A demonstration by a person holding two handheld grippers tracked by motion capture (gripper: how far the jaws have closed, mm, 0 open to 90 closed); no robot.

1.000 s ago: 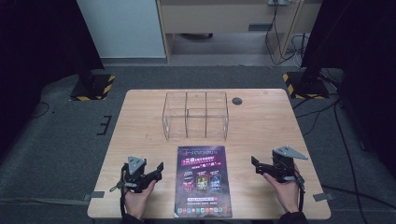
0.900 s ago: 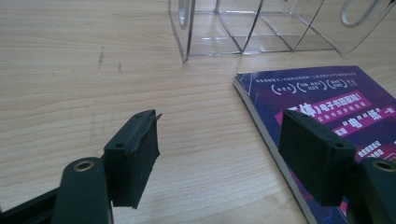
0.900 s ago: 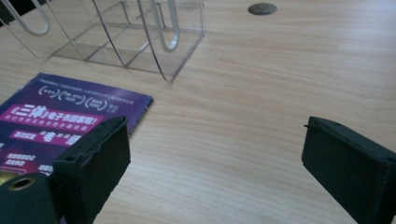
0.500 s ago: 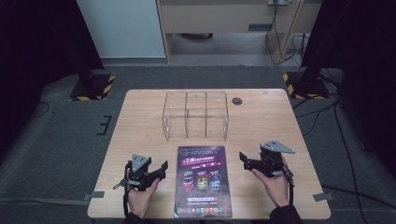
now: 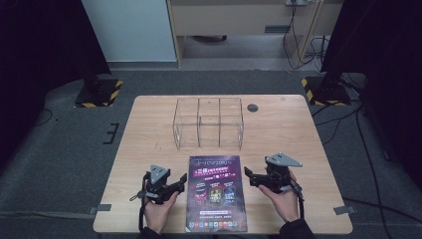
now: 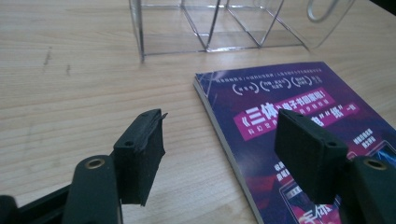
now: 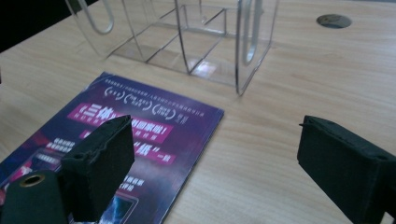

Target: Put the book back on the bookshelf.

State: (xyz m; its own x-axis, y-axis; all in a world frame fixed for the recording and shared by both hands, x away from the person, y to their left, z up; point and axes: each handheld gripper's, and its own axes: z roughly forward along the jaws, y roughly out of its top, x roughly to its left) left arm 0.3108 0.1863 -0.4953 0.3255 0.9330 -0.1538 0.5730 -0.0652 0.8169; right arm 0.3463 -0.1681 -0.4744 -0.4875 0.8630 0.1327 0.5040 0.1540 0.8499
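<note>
Lying flat between both claws, the booklet (image 5: 216, 193) is being flanked, untouched. The left claw (image 5: 180, 182) and right claw (image 5: 250, 175) are being held wide, empty. A clear divider (image 5: 209, 122) is standing beyond them.

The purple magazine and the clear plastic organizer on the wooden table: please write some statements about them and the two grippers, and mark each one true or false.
1. The purple magazine lies flat on the light wooden table, between the left gripper and the right gripper. True.
2. The clear plastic organizer stands on top of the magazine. False: it stands on the table beyond the magazine, apart from it.
3. Both grippers are open and hold nothing. True.
4. The organizer's compartments are full of papers. False: they look empty.
5. A small round dark disc sits in the tabletop beside the organizer. True.
</note>
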